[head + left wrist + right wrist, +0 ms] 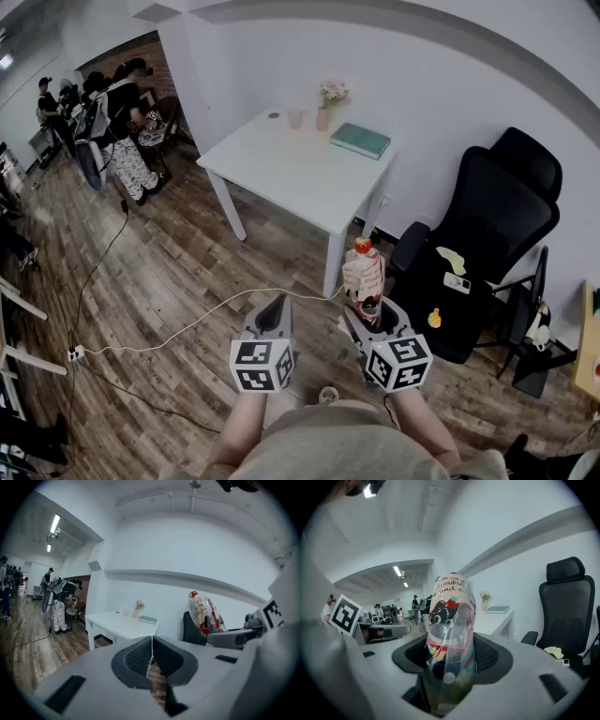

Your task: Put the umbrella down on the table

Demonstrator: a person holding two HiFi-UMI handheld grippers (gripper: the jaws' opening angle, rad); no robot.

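Head view first: closest in, the black-and-white square markers on both cubes. The left gripper (275,307) is clenched on nothing. The right gripper (368,314) grasps the folded umbrella (364,272), red cap on top, out over the wood-plank floor (178,272) and well short of the white table (281,173). A teal book (360,141), a pink cup (296,117) and a small flower vase (328,98) sit along the table's far edge. A black office chair (487,234) stands to the right, and a white cable (187,326) crosses the floor.

Left gripper view: ribbed dark pads pressed together, empty. The umbrella shows off to the right, the table beyond.

Right gripper view: jaws clamped on the umbrella's lower part. It's wrapped in a glossy clear sleeve over a cartoon print, and the lettering near the top is cut off by the curve, so I can't read it for sure.
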